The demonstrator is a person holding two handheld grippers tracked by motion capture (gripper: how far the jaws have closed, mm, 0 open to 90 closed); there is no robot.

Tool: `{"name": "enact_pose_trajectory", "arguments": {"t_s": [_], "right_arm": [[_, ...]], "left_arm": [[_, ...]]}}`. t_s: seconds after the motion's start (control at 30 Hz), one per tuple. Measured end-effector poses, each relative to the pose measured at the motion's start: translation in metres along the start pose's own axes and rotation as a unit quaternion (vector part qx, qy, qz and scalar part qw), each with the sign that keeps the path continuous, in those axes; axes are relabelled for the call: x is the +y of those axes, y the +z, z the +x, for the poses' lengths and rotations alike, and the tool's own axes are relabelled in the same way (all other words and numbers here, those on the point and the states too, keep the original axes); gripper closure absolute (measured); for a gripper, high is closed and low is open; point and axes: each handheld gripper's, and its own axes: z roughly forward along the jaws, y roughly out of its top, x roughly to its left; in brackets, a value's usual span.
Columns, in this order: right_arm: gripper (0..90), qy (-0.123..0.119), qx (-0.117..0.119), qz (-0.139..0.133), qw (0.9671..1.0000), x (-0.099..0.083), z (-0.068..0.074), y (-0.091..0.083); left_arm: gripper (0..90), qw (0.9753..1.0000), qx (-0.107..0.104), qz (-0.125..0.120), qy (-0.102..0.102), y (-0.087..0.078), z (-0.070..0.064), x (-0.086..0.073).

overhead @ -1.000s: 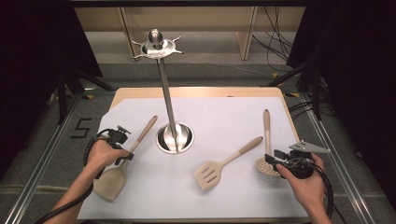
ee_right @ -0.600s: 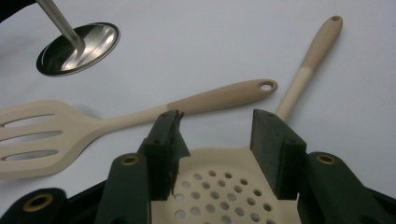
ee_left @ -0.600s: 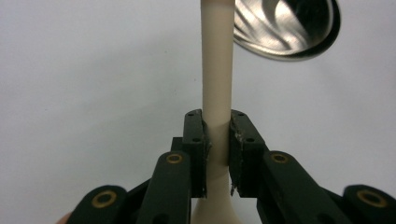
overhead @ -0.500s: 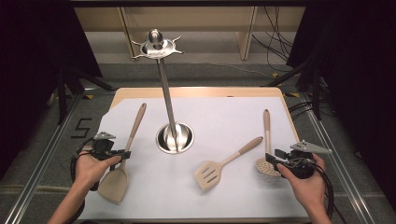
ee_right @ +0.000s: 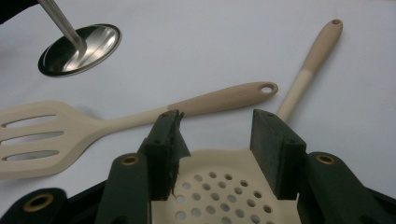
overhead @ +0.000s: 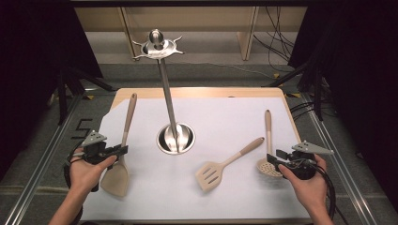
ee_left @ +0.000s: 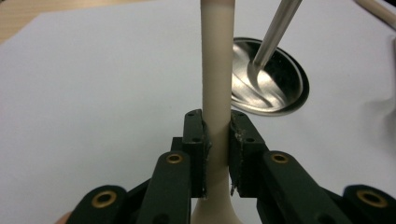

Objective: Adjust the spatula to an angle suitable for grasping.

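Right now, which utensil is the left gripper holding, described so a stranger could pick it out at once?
Start at the steel stand rising from the middle of the white table. To its left lies a beige spatula, handle pointing away, with the left gripper shut on its neck. Its blade is solid, unlike the slotted turner and the perforated skimmer on the right.

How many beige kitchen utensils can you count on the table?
3: a spatula at the left, clamped by the left gripper; a slotted turner in the middle; a perforated skimmer before the right gripper.
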Motion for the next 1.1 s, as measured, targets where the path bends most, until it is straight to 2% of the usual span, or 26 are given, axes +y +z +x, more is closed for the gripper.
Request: {"name": "enact_pose_trajectory", "arguments": {"t_s": [0.03,0.07,0.1,0.13,0.17,0.2,0.27,0.3,0.37,0.4,0.7,0.83,0.9,0.97,1.03,1.07,1.1], "right_arm": [[53.4,-0.013,-0.003,-0.004,0.9999,0.0,-0.002,0.0],[53.4,0.011,0.001,0.003,0.9999,0.0,0.002,0.0],[53.4,0.007,0.004,-0.003,1.0,0.0,0.001,0.001],[53.4,-0.008,0.006,-0.006,0.9999,0.0,-0.002,0.001],[53.4,-0.008,0.006,-0.006,0.9999,0.0,-0.002,0.001],[53.4,0.006,0.002,-0.007,1.0,0.0,0.001,0.001],[53.4,0.008,0.003,-0.006,0.9999,0.0,0.001,0.0],[53.4,0.007,0.003,-0.007,0.9999,0.0,0.001,0.0],[53.4,0.007,0.002,-0.007,0.9999,0.0,0.001,0.0],[53.4,0.008,0.002,-0.007,0.9999,0.0,0.001,0.0],[53.4,0.006,0.002,-0.008,0.9999,0.0,0.002,0.001],[53.4,0.006,0.002,-0.009,0.9999,0.0,0.001,0.0],[53.4,0.007,0.002,-0.009,0.9999,0.0,0.002,0.0],[53.4,0.009,0.004,-0.006,0.9999,0.0,0.002,0.0],[53.4,0.006,0.002,-0.009,0.9999,0.0,0.002,0.001],[53.4,-0.005,0.001,-0.008,1.0,0.0,0.0,0.0],[53.4,-0.005,0.001,-0.008,1.0,0.0,0.0,0.0]], "left_arm": [[77.8,1.0,0.002,-0.006,0.002,-0.001,-0.001,0.0],[77.7,1.0,-0.001,-0.007,0.004,-0.002,-0.001,0.001],[77.7,0.9999,-0.006,-0.012,0.006,-0.003,-0.002,0.001],[77.7,0.9999,-0.004,-0.014,0.006,-0.003,-0.003,0.001],[77.8,0.9999,-0.004,-0.014,0.006,-0.003,-0.003,0.001],[77.8,0.9996,-0.01,-0.025,0.005,-0.005,-0.004,0.002],[77.7,0.9996,-0.012,-0.025,0.006,-0.006,-0.004,0.003],[77.7,0.9992,-0.016,-0.035,0.009,-0.008,-0.006,0.006],[77.7,0.999,-0.018,-0.039,0.01,-0.011,-0.007,0.008],[77.7,0.9988,-0.021,-0.043,0.004,-0.011,-0.008,0.009],[77.7,0.9969,-0.037,-0.067,0.018,-0.017,-0.011,0.018],[77.7,0.9949,-0.047,-0.085,0.027,-0.019,-0.016,0.023],[77.7,0.9947,-0.051,-0.086,0.027,-0.021,-0.017,0.024],[77.7,0.9931,-0.055,-0.098,0.034,-0.025,-0.018,0.028],[77.7,0.992,-0.058,-0.106,0.037,-0.028,-0.02,0.031],[77.7,0.991,-0.061,-0.112,0.039,-0.029,-0.02,0.033],[77.7,0.991,-0.061,-0.112,0.039,-0.029,-0.02,0.033]]}}
